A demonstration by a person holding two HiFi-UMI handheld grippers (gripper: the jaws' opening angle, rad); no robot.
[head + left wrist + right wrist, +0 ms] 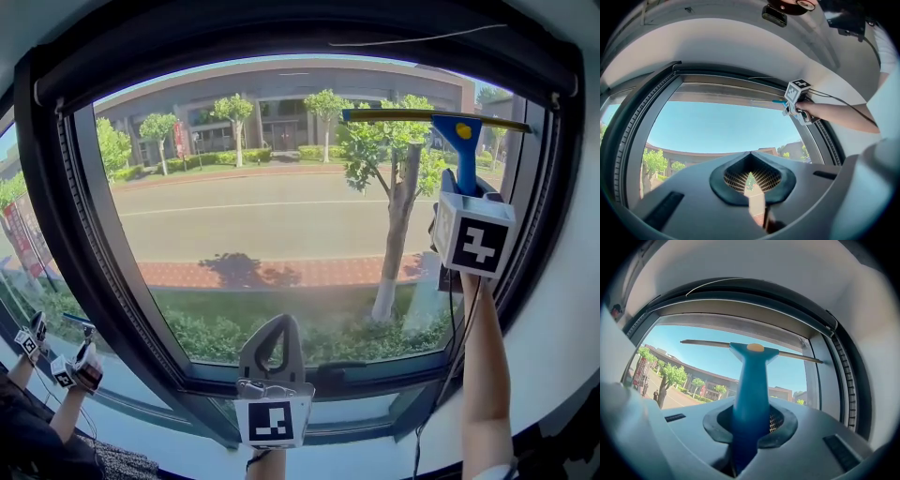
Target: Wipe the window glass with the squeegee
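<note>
The blue squeegee (461,136) has a long thin blade (422,116) lying across the top right of the window glass (272,216), near the right frame. My right gripper (466,192) is raised high and shut on the squeegee's handle (751,399); in the right gripper view the blade (750,348) spans the glass just under the upper frame. My left gripper (274,342) is low at the window sill, shut, with nothing in it. In the left gripper view its jaws (751,180) point up at the glass, and the right gripper (799,101) shows at upper right.
A dark window frame (75,187) surrounds the glass, with the sill (309,380) below. A second person's arms with grippers (75,370) are at the lower left. A thin wire (422,37) runs along the top frame. Cables hang by my right forearm (487,375).
</note>
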